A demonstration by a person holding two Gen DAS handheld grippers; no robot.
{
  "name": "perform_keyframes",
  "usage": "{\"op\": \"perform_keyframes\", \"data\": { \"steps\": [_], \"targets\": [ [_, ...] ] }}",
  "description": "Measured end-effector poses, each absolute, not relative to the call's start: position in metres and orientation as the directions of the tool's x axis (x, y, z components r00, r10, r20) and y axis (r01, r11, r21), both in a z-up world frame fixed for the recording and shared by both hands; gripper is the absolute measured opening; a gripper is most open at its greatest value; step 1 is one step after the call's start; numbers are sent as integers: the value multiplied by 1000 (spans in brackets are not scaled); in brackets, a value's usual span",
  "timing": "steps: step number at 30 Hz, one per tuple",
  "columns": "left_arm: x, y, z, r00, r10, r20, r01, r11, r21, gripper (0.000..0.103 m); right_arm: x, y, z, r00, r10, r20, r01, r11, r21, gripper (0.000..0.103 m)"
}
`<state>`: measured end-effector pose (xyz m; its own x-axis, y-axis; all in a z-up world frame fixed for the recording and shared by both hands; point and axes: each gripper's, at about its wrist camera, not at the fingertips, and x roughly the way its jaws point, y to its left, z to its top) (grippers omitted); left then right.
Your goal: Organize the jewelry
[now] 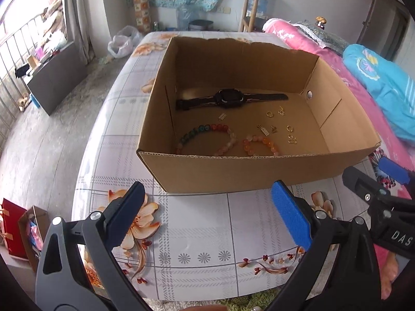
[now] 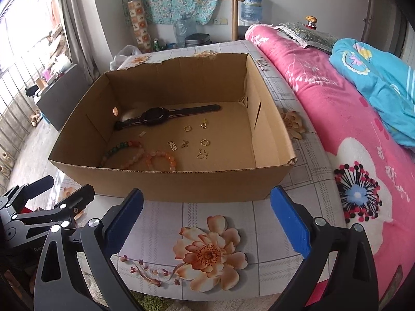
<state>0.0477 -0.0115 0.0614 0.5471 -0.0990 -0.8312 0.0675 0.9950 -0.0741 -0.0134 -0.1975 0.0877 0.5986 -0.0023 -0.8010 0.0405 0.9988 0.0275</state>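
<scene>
An open cardboard box [image 1: 228,173] [image 2: 168,184] stands on the flowered table. On its floor lie a black watch [image 1: 228,98] [image 2: 160,115], a multicoloured bead bracelet [image 1: 205,136] [image 2: 122,153], an orange bead bracelet [image 1: 262,145] [image 2: 162,159] and several small gold rings and charms [image 1: 281,127] [image 2: 197,140]. My left gripper [image 1: 210,215] hangs open over the table in front of the box, nothing between its blue pads. My right gripper [image 2: 207,215] is likewise open and empty before the box's near wall. Each gripper shows at the edge of the other's view.
A pink flowered blanket [image 2: 350,129] and a blue quilt [image 2: 376,83] lie on the bed right of the table. On the floor to the left are a red box [image 1: 11,228] and a dark cabinet [image 1: 57,77]. A water jug [image 2: 251,5] stands by the far wall.
</scene>
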Motion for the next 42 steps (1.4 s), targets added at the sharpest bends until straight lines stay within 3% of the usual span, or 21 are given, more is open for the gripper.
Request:
{"op": "perform_keyframes", "data": {
  "steps": [42],
  "targets": [
    [66,-20,44,462,-57,-885,57,998,-35,94,3,-200,64,530,-17,-848,58,998,16,96]
  ]
}}
